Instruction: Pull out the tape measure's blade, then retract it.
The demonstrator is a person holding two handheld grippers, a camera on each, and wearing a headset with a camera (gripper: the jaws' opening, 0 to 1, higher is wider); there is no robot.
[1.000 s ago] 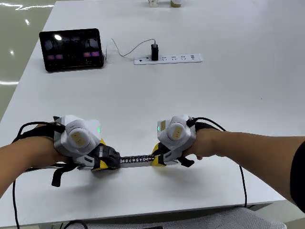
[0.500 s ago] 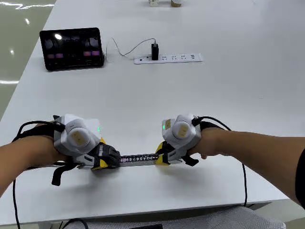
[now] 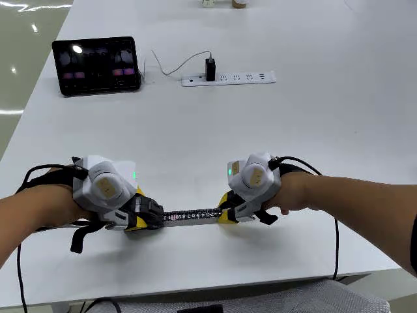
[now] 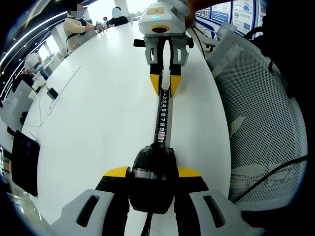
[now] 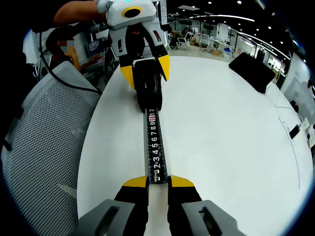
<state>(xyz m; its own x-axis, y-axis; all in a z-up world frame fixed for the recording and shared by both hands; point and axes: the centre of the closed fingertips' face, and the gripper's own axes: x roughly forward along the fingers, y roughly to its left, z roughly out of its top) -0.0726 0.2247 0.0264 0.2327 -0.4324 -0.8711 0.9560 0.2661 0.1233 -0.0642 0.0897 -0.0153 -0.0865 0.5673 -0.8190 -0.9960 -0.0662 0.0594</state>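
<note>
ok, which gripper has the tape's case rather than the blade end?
The left gripper: it's shut on the black case. The right gripper pinches only the tip of the blade.

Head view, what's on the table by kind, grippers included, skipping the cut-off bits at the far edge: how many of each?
2 grippers: left gripper, right gripper
1 tape measure
1 tablet
1 power strip
1 charger with cable
Total: 6
</note>
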